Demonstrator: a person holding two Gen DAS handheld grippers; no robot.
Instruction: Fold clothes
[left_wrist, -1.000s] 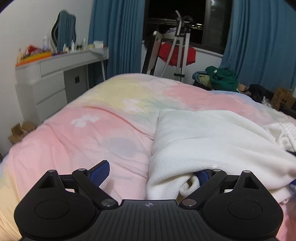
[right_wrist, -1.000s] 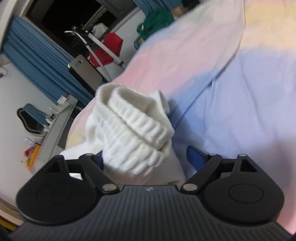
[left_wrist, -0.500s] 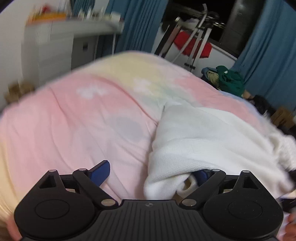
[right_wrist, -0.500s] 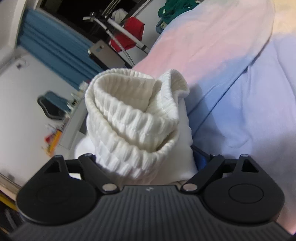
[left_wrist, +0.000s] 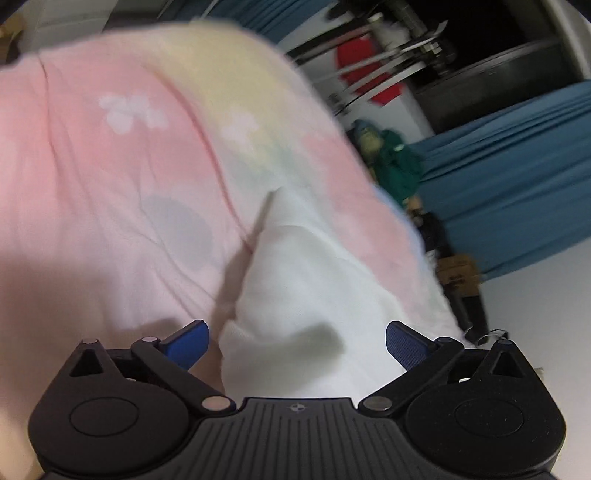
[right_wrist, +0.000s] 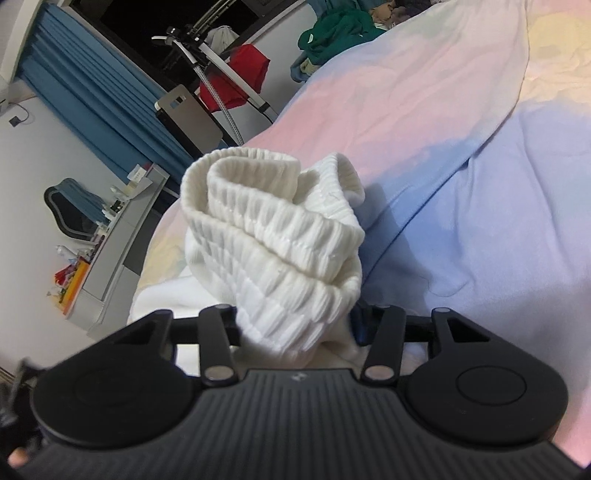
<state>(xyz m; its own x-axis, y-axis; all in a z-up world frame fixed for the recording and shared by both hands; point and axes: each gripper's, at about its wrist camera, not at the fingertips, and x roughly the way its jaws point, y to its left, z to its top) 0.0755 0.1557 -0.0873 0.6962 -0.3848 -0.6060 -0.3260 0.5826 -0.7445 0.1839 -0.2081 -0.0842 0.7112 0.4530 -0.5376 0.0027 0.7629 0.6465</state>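
A white knit sweater (left_wrist: 303, 280) lies on the pastel bedspread (left_wrist: 96, 184). My left gripper (left_wrist: 297, 341) is open, its blue pads (left_wrist: 186, 341) wide apart, with the sweater's edge lying between them. In the right wrist view my right gripper (right_wrist: 295, 325) is shut on the sweater's ribbed cuff (right_wrist: 273, 236), which bunches up above the jaws. The rest of the sweater (right_wrist: 166, 299) trails down to the left over the bed (right_wrist: 461, 184).
A grey dresser (right_wrist: 110, 266) with clutter stands left of the bed. A drying rack with a red garment (right_wrist: 236, 77) and a green clothes pile (right_wrist: 340, 29) sit beyond the bed by blue curtains (left_wrist: 517, 177). Cardboard boxes (left_wrist: 458, 273) lie on the floor.
My left gripper has tilted and swung, and its right pad has come clear of the sweater fold. My right gripper has closed on the ribbed cuff and lifted it.
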